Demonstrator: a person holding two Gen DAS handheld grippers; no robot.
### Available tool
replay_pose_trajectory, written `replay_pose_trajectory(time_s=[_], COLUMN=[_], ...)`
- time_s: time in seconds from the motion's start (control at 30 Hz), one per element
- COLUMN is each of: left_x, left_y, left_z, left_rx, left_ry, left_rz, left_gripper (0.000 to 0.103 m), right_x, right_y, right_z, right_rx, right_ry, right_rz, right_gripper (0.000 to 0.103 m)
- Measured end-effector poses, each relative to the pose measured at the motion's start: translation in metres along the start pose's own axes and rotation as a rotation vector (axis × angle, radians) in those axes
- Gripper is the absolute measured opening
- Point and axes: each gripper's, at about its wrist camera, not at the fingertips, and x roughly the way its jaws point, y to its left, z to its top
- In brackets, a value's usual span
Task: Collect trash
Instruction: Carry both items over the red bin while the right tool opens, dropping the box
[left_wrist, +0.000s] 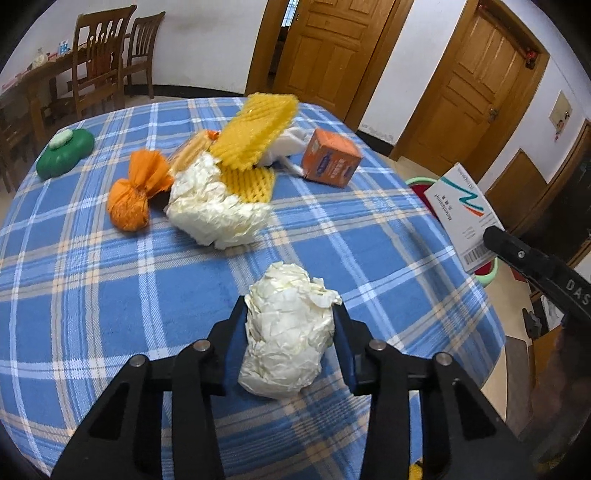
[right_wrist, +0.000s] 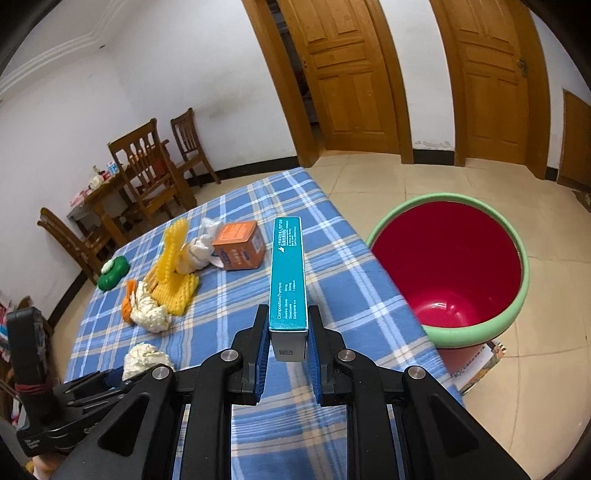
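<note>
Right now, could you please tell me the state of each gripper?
Left gripper: closed on the crumpled paper ball.
Right gripper: closed on the teal medicine box.

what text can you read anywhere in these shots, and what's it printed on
"Composition/Formula": teal edge of the medicine box clamped in the right gripper.
"DAS": black body of that gripper in the left wrist view; the rest is cut off.
Medicine box's white face: name, barcode digits too blurred.
Orange box: label too blurred.
</note>
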Motion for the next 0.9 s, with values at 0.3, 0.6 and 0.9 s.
replay_pose_trajectory(time_s=[0.3, 0.6, 0.9], left_x=[-0.008, 0.015, 0.047], left_y=[-0.029, -0.073, -0.126], left_z=[0.029, 0.059, 0.080], left_rx=[0.077, 0.136, 0.232], left_ry=[-0.040, -0.014, 0.010], left_rz=[-0.028, -0.084, -0.127], left_gripper=[0.043, 0.042, 0.042], right_x=[-0.006, -0.005, 0.011], right_y=[-0.026, -0.071, -0.118], right_z=[0.009, 0.018, 0.020], right_rx=[0.045, 0.124, 0.194], right_ry=[-0.040, -0.056, -0.040], right_rz=[-0.014, -0.070, -0.154], right_gripper=[0.019, 0.019, 0.019])
